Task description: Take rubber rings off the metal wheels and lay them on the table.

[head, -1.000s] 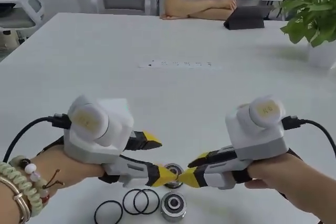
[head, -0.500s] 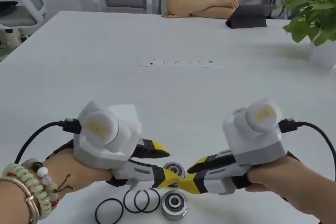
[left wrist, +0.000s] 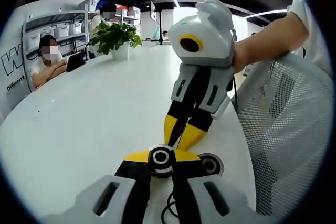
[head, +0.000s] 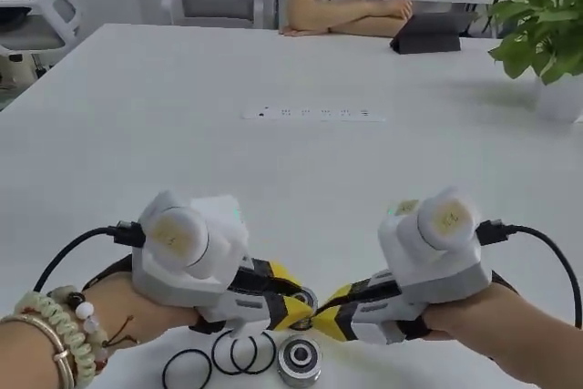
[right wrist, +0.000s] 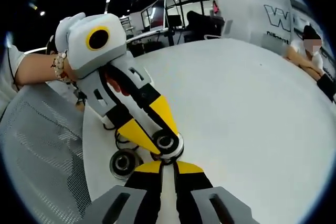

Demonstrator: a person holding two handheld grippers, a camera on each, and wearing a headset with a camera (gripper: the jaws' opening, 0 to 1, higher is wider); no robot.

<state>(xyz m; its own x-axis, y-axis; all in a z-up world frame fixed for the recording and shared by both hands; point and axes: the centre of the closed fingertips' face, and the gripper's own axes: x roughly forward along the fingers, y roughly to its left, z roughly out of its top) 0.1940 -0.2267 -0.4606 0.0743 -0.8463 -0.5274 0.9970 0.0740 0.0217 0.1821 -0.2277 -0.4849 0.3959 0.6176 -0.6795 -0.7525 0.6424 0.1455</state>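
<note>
My left gripper [head: 293,309] is shut on a small metal wheel [head: 305,297], held just above the table; the left gripper view shows the wheel [left wrist: 161,160] clamped between my left gripper's [left wrist: 160,157] yellow tips. My right gripper [head: 321,320] faces it from the right, jaws shut, tips against the wheel's rim [right wrist: 167,143]. Whether my right gripper [right wrist: 167,165] pinches a rubber ring there I cannot tell. A second metal wheel [head: 299,359] lies flat on the table below them. Black rubber rings [head: 242,351] lie beside it, one [head: 189,370] further left.
A white power strip [head: 314,114] lies mid-table. A person sits at the far edge with folded arms, a dark tablet [head: 424,38] beside them. A potted plant [head: 545,20] stands at the far right. The table's near edge is just behind the rings.
My left gripper's jaws, open around the wheel before, have shut on it. My right gripper has moved in and shut at the wheel's rim.
</note>
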